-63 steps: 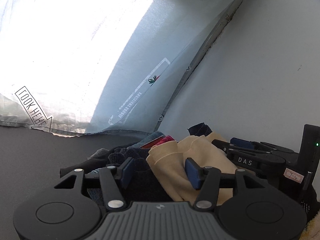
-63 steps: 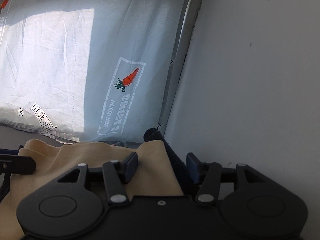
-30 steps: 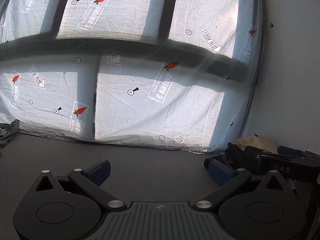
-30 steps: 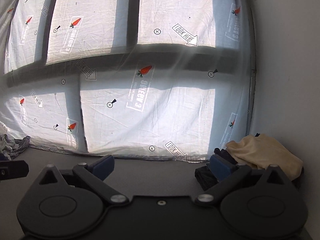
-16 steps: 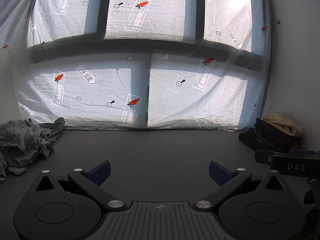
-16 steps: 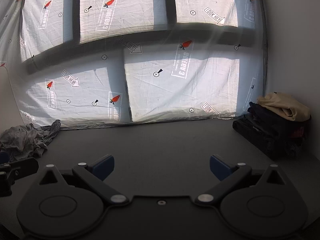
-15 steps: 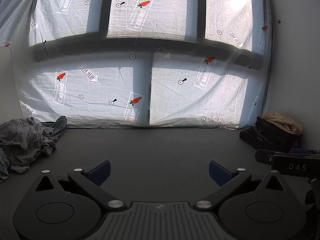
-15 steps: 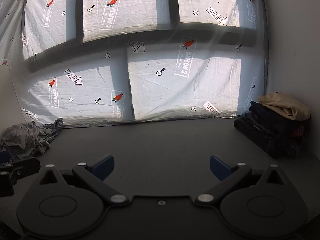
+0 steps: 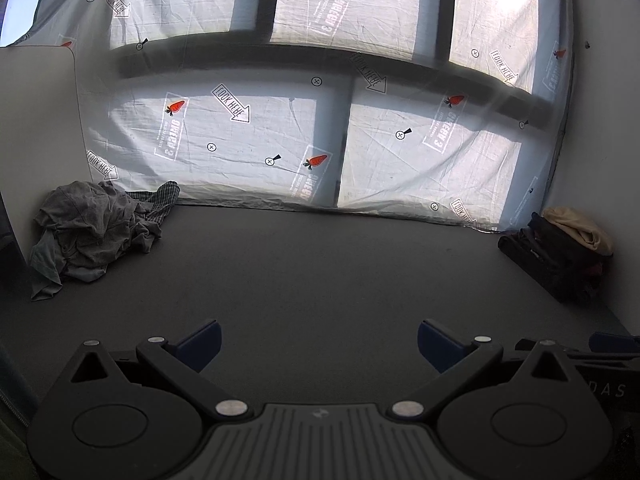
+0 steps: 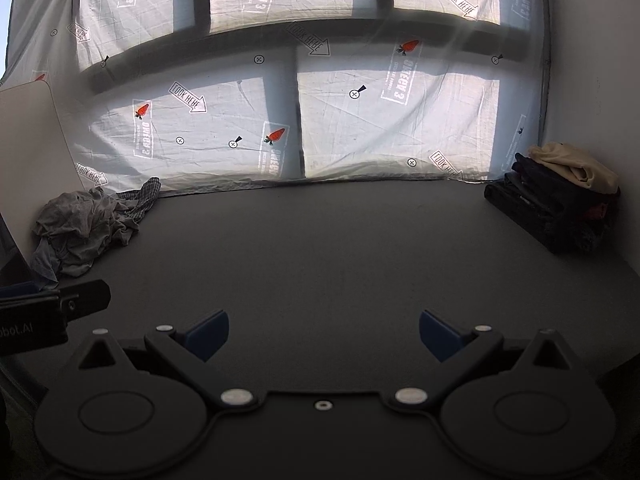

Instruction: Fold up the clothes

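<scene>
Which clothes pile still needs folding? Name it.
The crumpled grey heap at the table's far left. The far-right stack, topped by a tan garment, is already folded flat.

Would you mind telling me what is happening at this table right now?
A person is folding clothes with two handheld grippers. Both the left gripper and the right gripper hang open and empty over the dark table. A folded stack sits at the right; a crumpled grey heap waits at the left, unfolded.

Crumpled grey clothes [image 9: 90, 232] heaped at table's [image 9: 320, 272] far-left corner; folded dark stack [image 9: 556, 256], tan garment [image 9: 580, 228] topping, far-right corner.
</scene>
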Motion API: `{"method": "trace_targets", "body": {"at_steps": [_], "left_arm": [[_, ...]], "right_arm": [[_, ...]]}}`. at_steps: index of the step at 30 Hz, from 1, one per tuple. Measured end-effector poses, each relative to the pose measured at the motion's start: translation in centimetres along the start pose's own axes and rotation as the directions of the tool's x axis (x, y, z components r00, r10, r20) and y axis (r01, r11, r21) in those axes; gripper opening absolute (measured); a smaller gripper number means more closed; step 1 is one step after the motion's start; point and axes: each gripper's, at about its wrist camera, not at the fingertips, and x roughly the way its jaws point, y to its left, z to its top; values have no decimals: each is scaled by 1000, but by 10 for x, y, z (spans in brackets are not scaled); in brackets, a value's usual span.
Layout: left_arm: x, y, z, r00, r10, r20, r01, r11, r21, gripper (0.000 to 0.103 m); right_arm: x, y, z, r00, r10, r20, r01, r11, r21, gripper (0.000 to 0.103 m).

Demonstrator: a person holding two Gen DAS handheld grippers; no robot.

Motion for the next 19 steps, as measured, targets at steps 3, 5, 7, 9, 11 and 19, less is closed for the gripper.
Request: {"method": "trace_targets", "body": {"at_steps": [3,5,7,9,11,19], "left_arm": [[-4,3,-3,1000,-3,1,3,1000,0,103],[-5,3,-3,1000,-8,6,8,1000,3,103],[-5,2,-3,1000,-10,10,10,1000,9,103],[-4,1,-2,1000,-8,16,7,1000,23,103],[-3,0,-1,1000,-6,22,5,999,32,103],[3,4,3,1000,-4,27,3,999,37,103]], "right_arm": [[-1,3,-4,1000,5,-7,-5,1000,3,103],[0,5,-4,1000,7,-5,-7,1000,-6,103],[1,6,-3,1000,7,0,-7,1000,-10,103],[1,7,-2,1000,2,5,-2,1000,-16,103],[2,8,0,1000,2,8,-2,1000,-17,103],[8,14,6,1000,-4,18,4,999,-35,103]]}}
